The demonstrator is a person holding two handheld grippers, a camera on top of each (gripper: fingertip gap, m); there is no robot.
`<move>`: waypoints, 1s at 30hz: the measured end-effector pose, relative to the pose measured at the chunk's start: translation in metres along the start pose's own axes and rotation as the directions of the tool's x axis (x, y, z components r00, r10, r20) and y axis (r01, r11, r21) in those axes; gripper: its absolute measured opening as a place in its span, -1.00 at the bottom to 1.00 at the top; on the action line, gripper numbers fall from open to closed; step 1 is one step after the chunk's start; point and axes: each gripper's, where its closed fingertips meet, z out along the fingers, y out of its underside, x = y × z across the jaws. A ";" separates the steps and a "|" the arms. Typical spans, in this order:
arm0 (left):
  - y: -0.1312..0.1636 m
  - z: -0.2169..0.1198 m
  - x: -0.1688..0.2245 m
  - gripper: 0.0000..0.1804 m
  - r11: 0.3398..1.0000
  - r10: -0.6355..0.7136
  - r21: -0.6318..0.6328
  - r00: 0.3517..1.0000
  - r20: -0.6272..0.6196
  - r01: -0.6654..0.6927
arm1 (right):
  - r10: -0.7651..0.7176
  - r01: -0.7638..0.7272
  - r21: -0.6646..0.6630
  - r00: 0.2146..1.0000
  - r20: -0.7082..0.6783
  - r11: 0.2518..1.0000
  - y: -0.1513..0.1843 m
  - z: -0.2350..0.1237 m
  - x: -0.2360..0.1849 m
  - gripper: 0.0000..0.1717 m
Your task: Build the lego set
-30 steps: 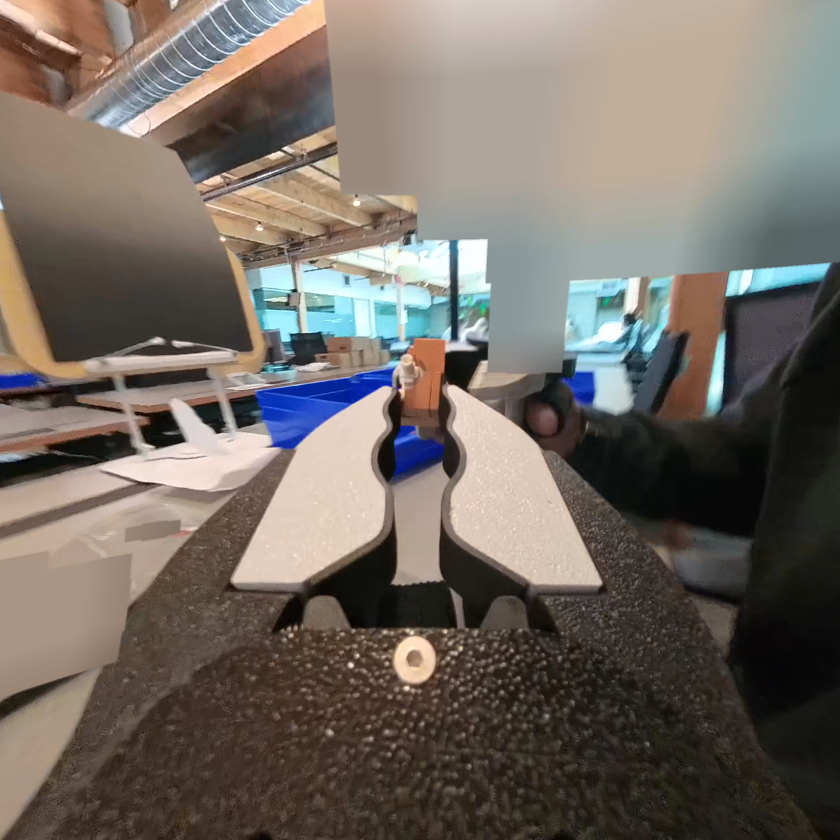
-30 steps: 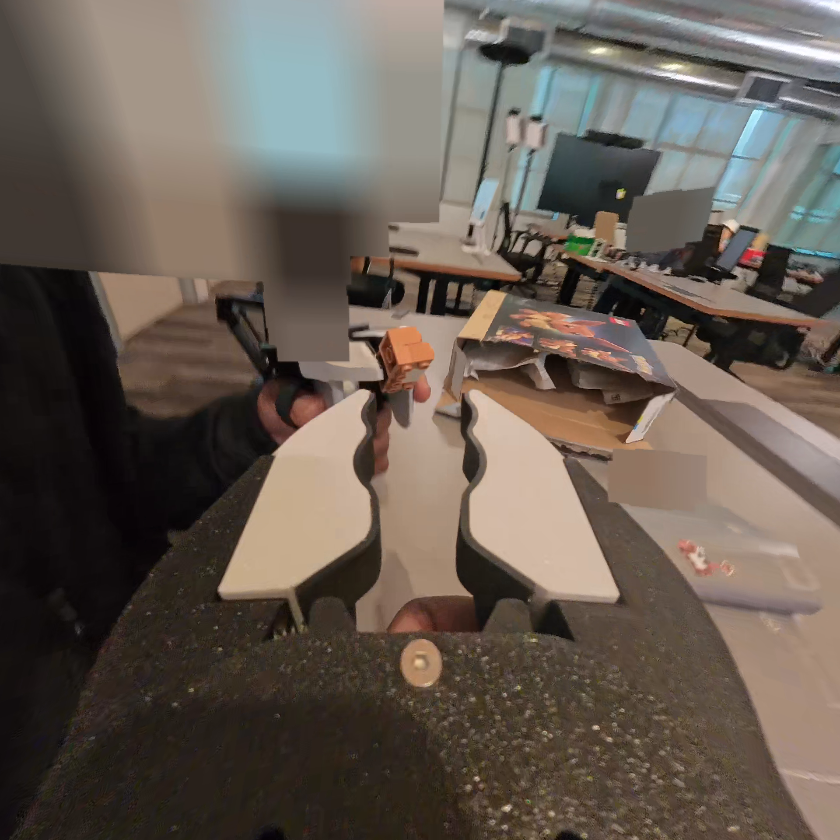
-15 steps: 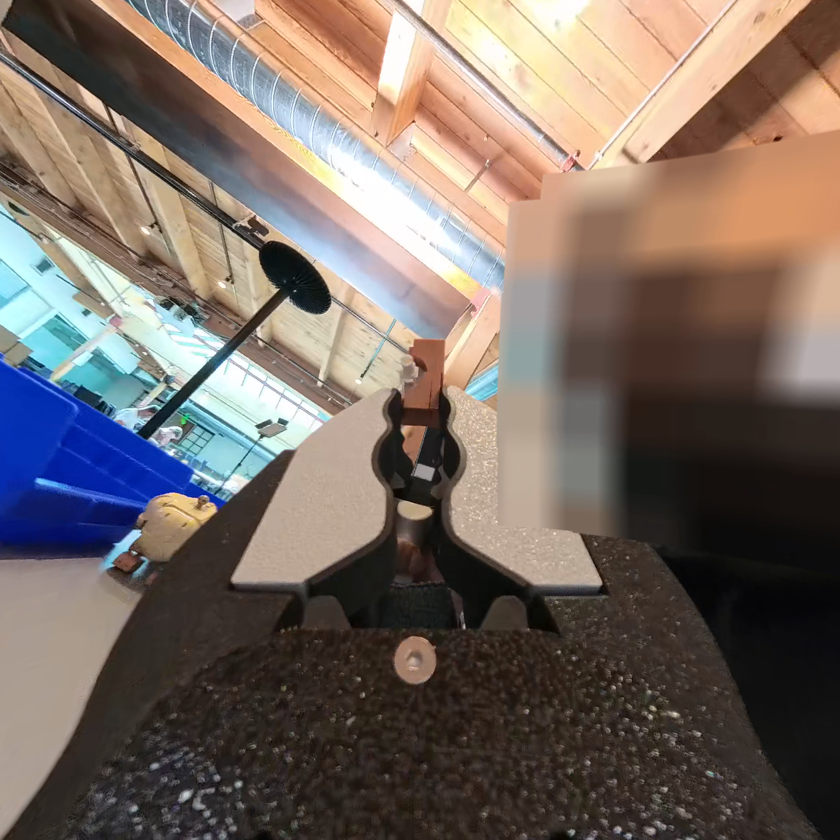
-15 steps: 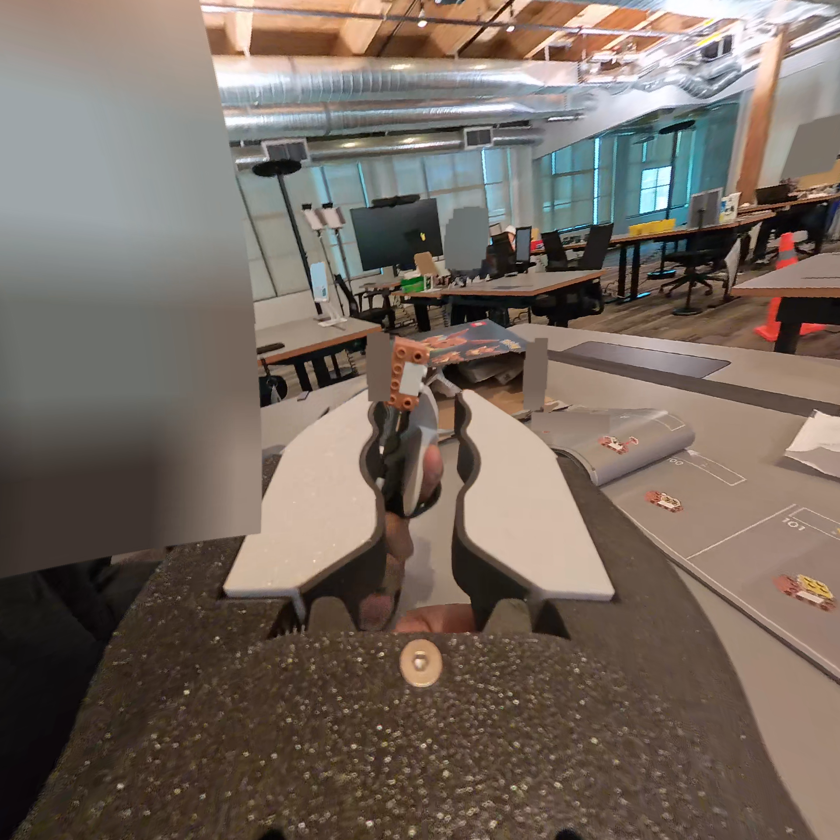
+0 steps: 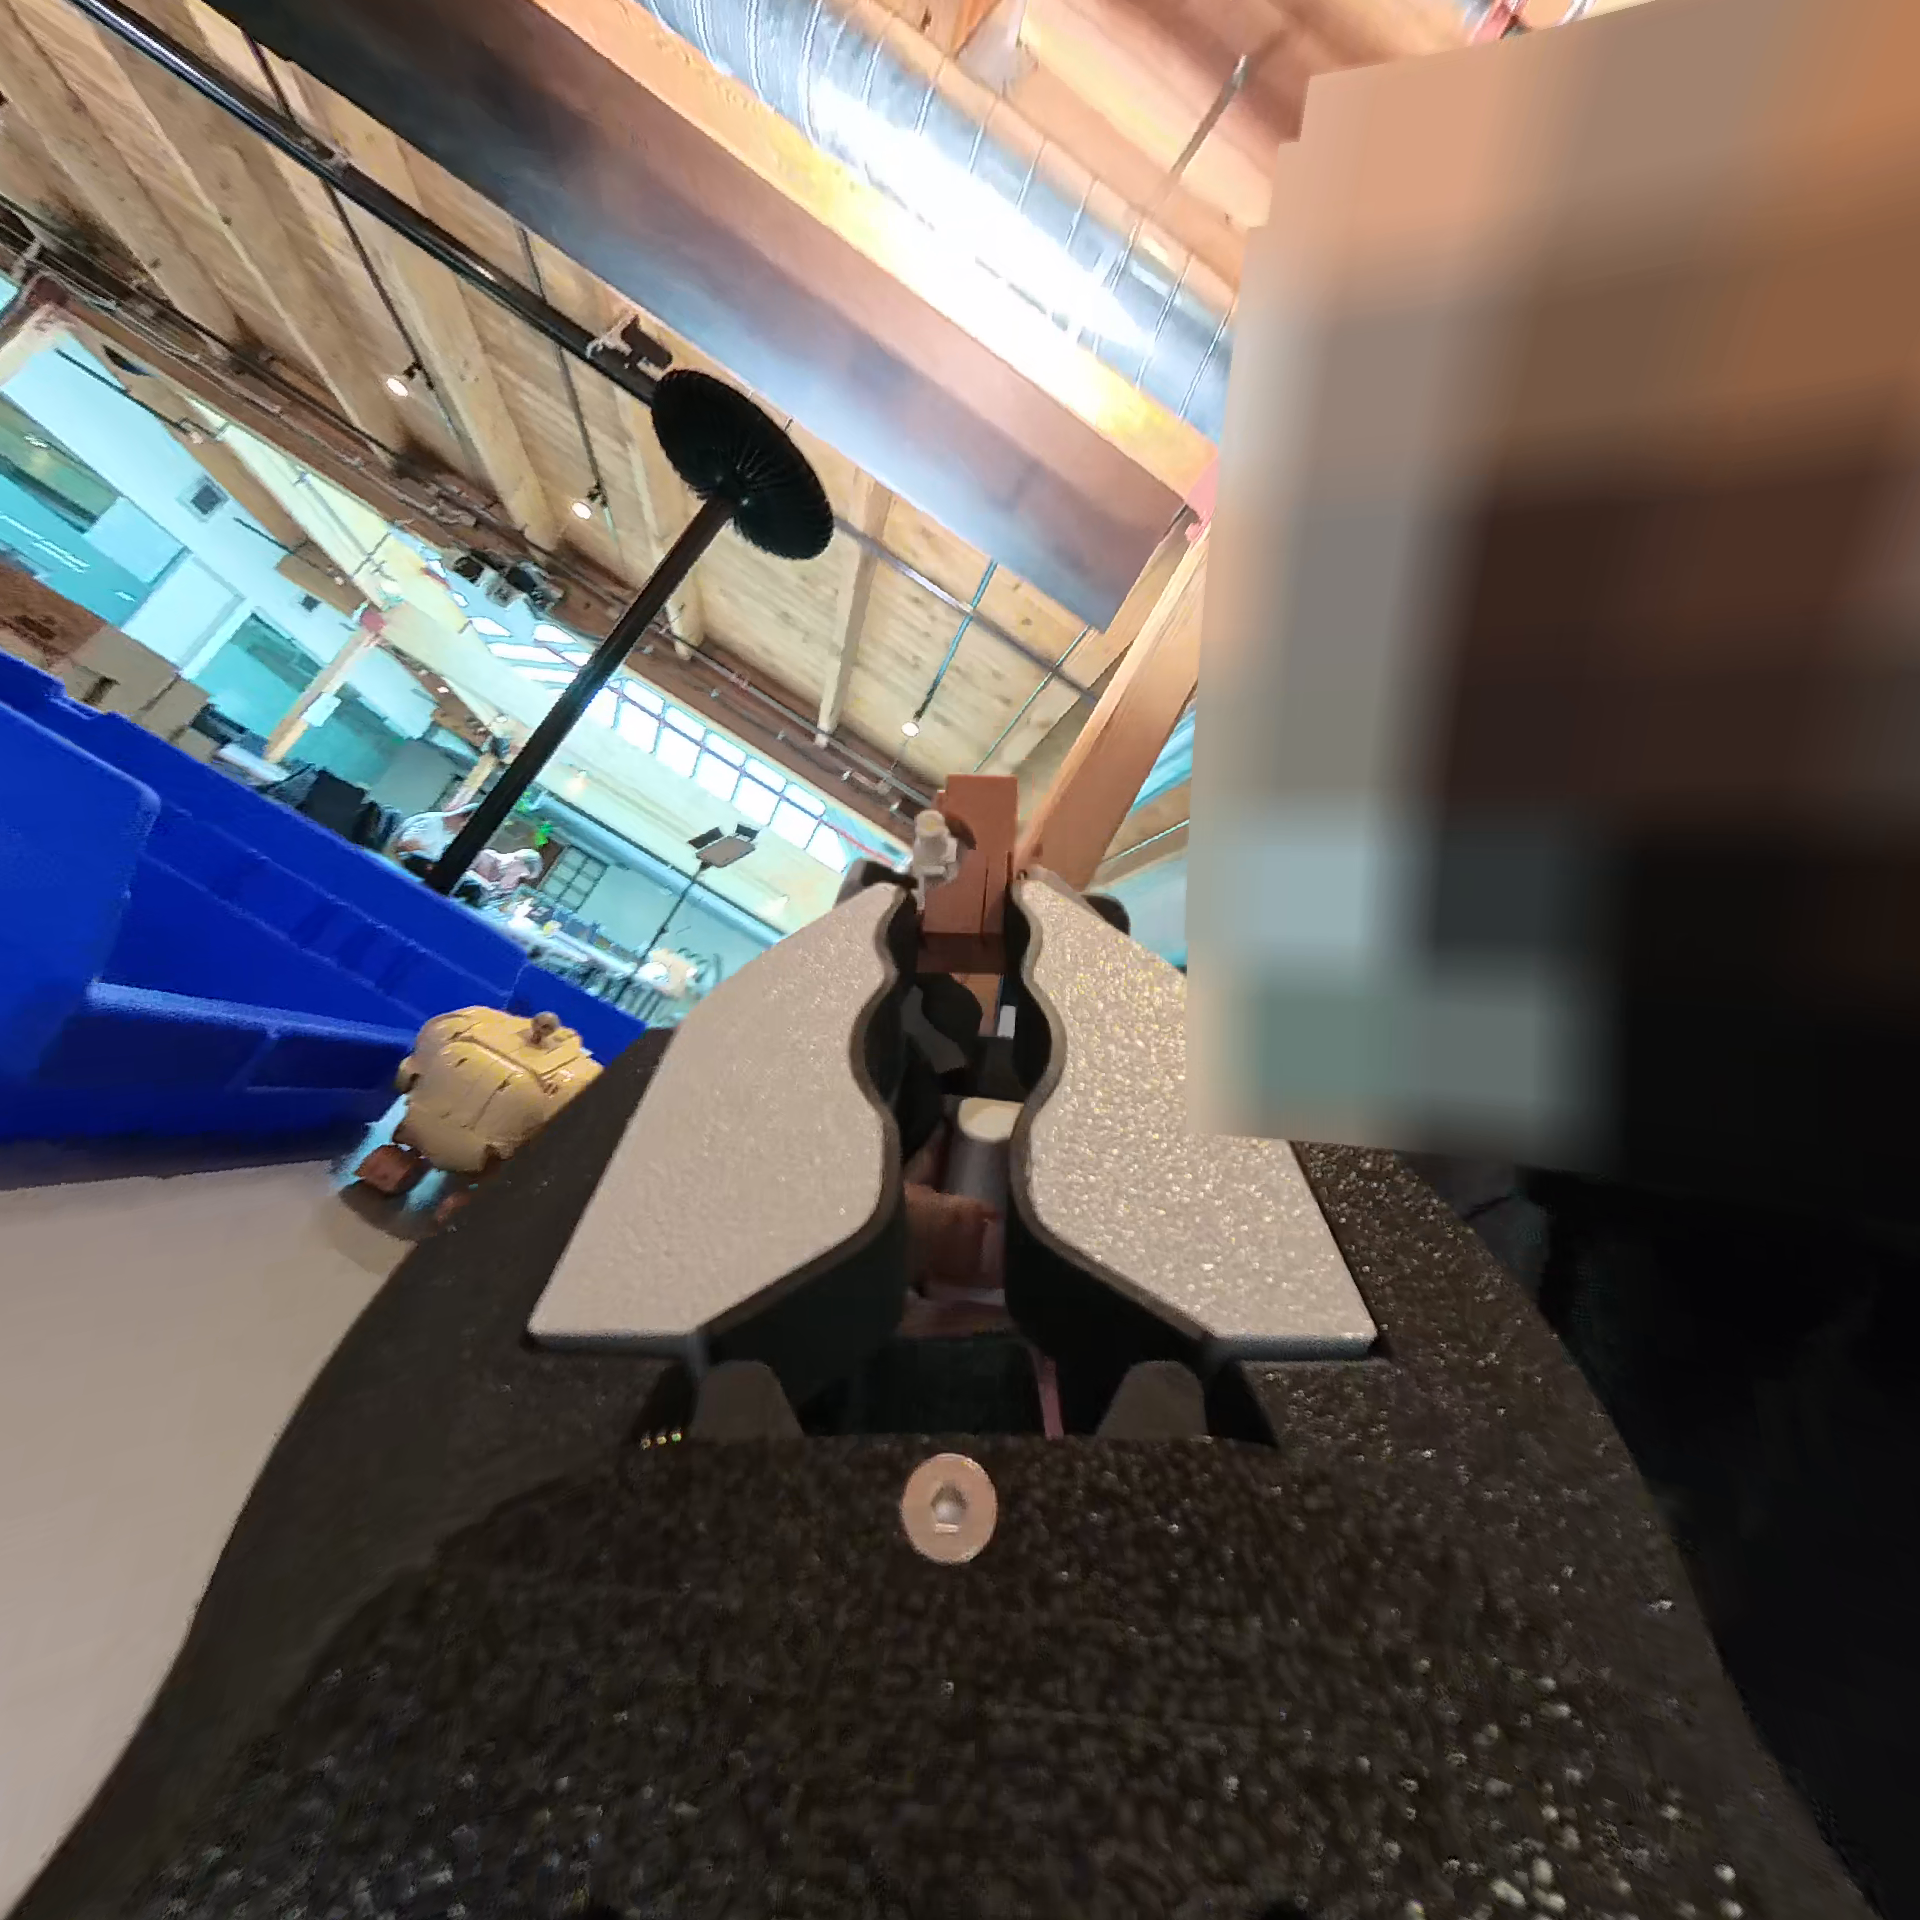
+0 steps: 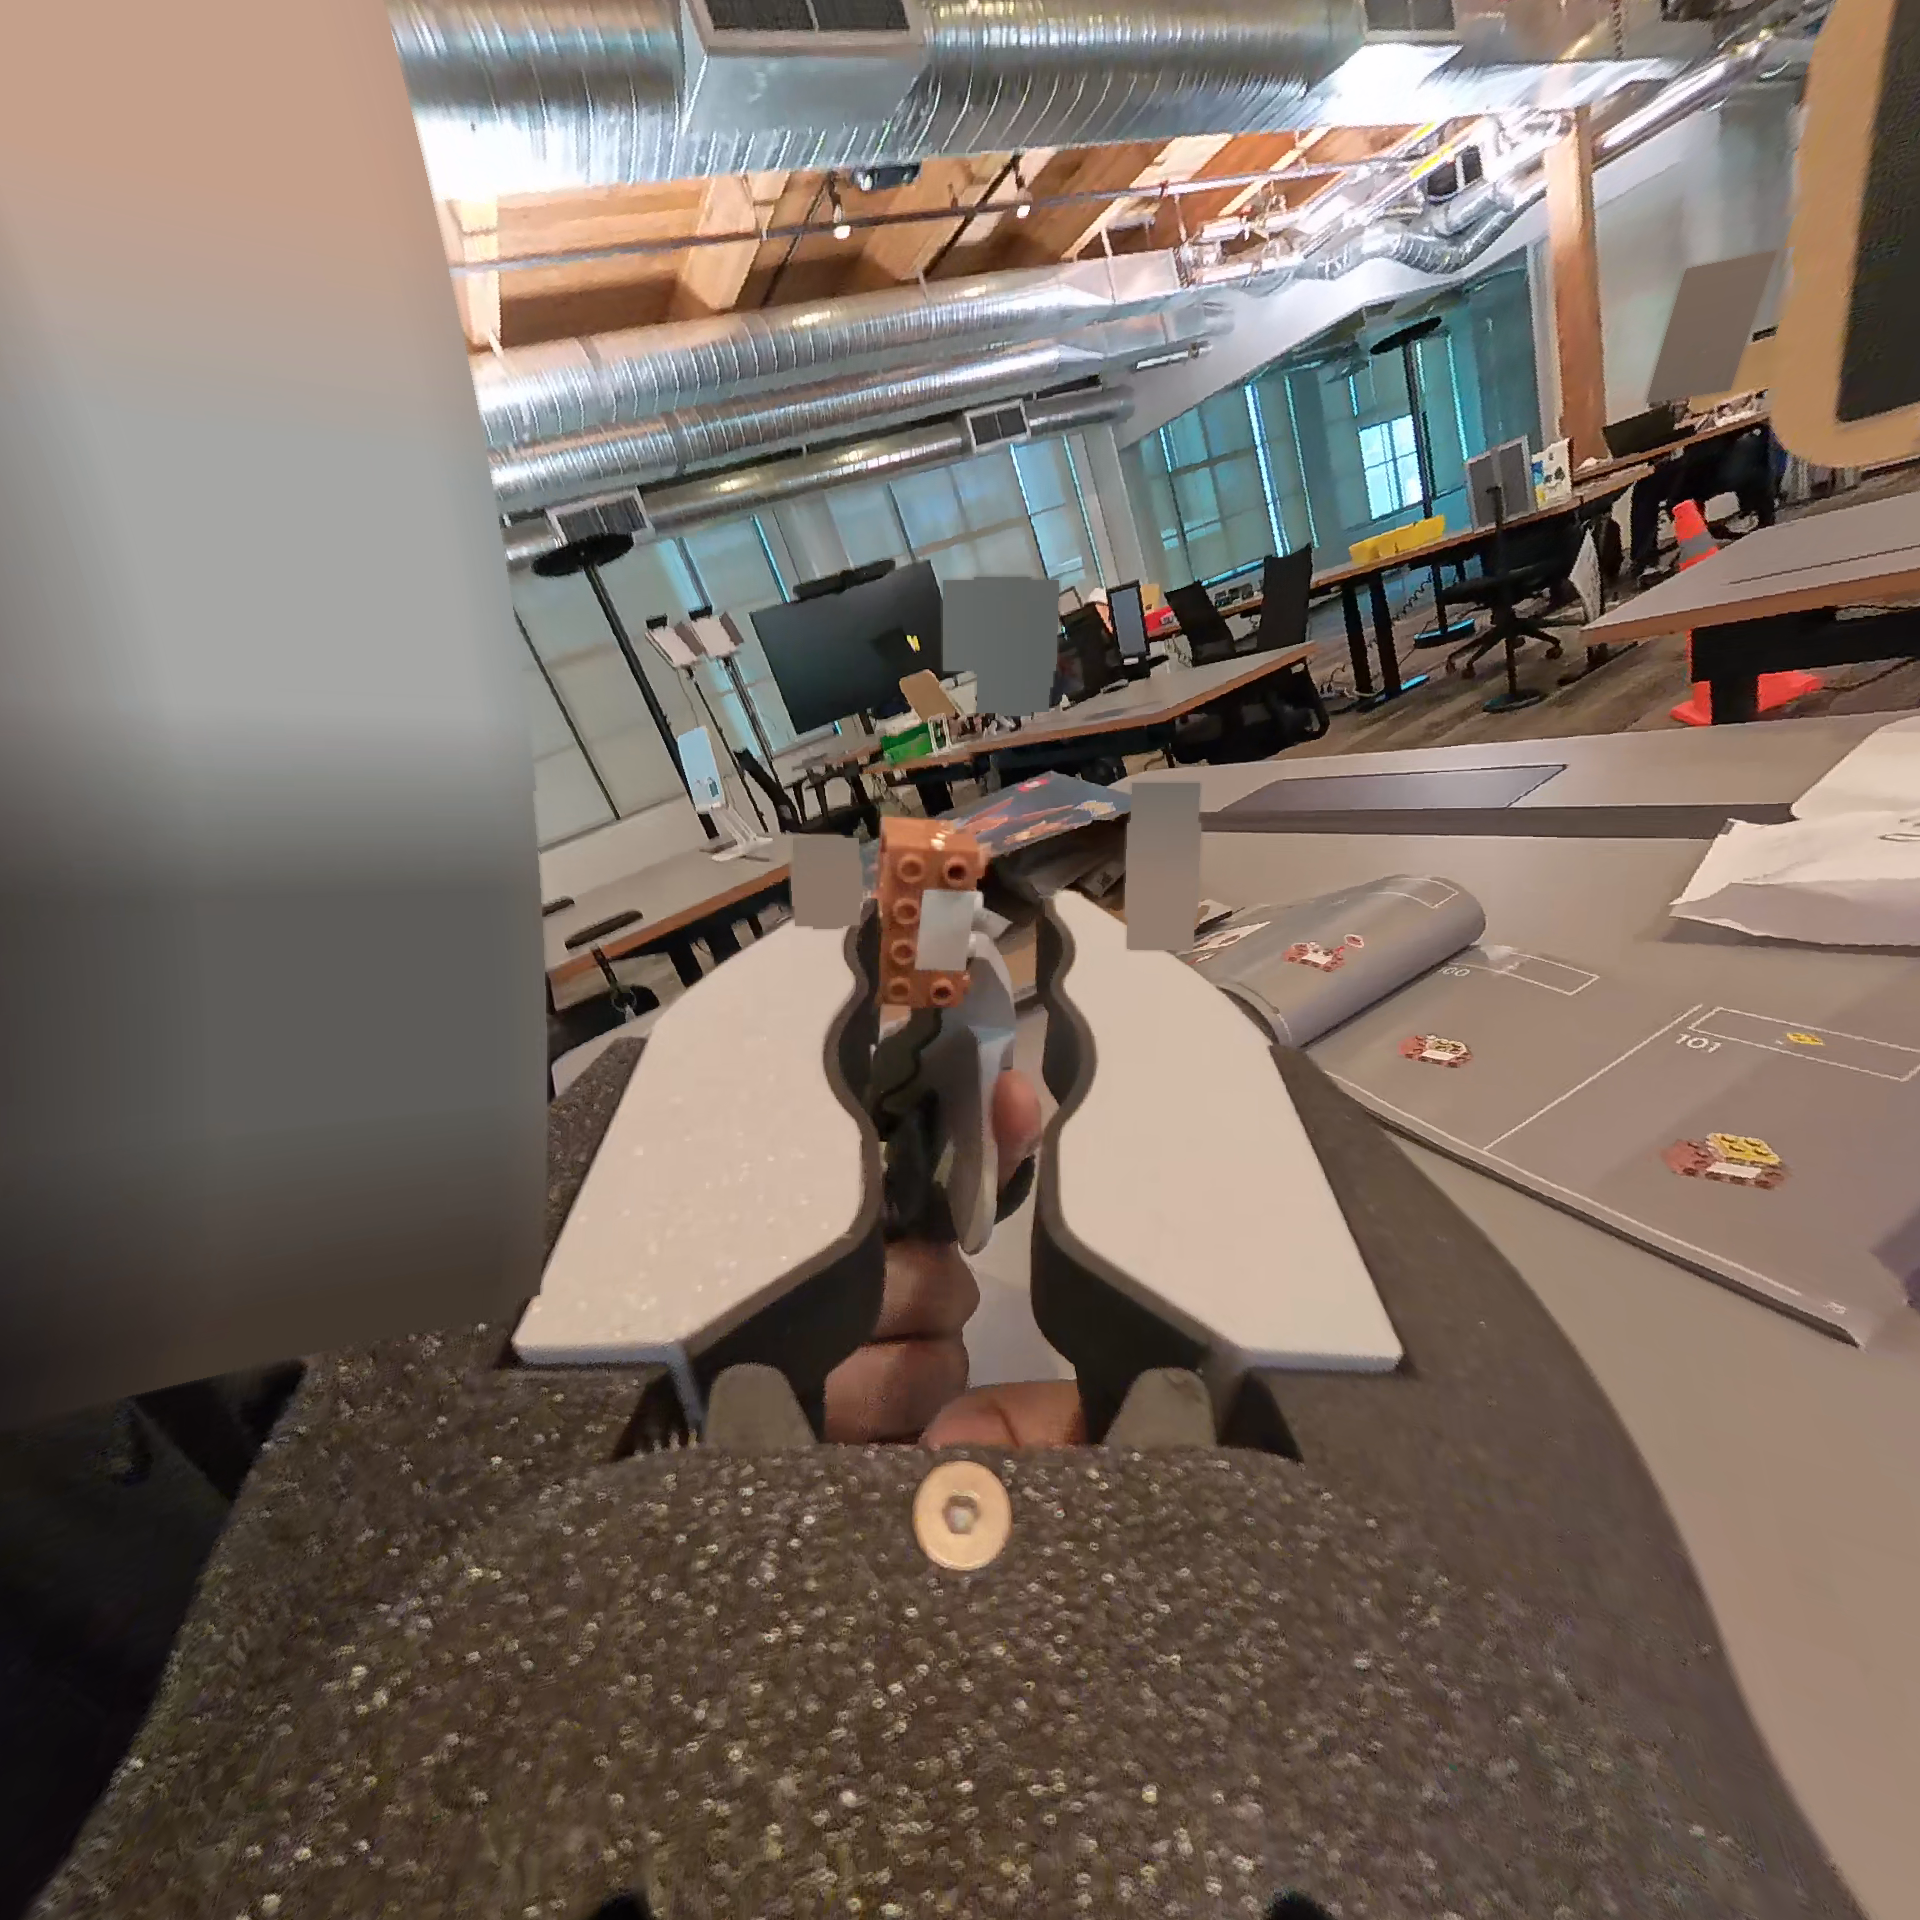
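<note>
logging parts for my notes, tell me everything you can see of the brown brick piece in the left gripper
The brown brick piece is a small studded plastic build, looking glossy, with a pale grey tile on its studded face. It stands upright, clamped between the fingertips of the left gripper, raised off the table. A small whitish part sticks out on one side.

Left gripper (image 5: 961,899) body: black, grainy foam-like housing is being shown, filling 6 o'clock.
Left fingers (image 5: 748,1122): pale grey, speckled plates with wavy black inner edges.
Screw (image 5: 949,1507): silver hex-socket head, centred on the housing.
Right gripper (image 6: 961,925): same black housing, grey fingers (image 6: 1195,1164), brassy screw (image 6: 961,1529).
Sleeve (image 5: 1766,1351): dark fabric, at 3 o'clock.
</note>
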 end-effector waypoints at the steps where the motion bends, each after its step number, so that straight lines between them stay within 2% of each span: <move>1: 0.003 0.001 -0.001 -0.83 1.000 0.020 -0.017 1.000 0.014 -0.019 | 0.020 -0.020 0.019 1.000 0.006 1.000 -0.002 -0.003 0.002 -0.67; 6: 0.009 0.002 -0.004 -0.83 0.993 0.102 -0.068 0.992 0.073 -0.097 | 0.086 -0.089 0.044 0.994 0.060 0.995 -0.003 -0.008 0.004 -0.73; 14: 0.012 -0.001 -0.005 -0.83 0.974 0.209 -0.114 0.969 0.135 -0.194 | 0.038 -0.041 0.041 0.997 0.071 0.998 0.003 -0.006 0.001 -0.80; 22: 0.014 -0.004 -0.005 -0.83 0.947 0.304 -0.165 0.938 0.169 -0.277 | 0.043 -0.050 0.065 0.994 0.104 0.997 0.007 -0.006 -0.001 -0.79; 30: 0.014 -0.006 -0.006 -0.83 0.936 0.331 -0.184 0.926 0.180 -0.299 | 0.022 -0.031 0.064 0.992 0.127 0.997 0.008 -0.005 -0.001 -0.80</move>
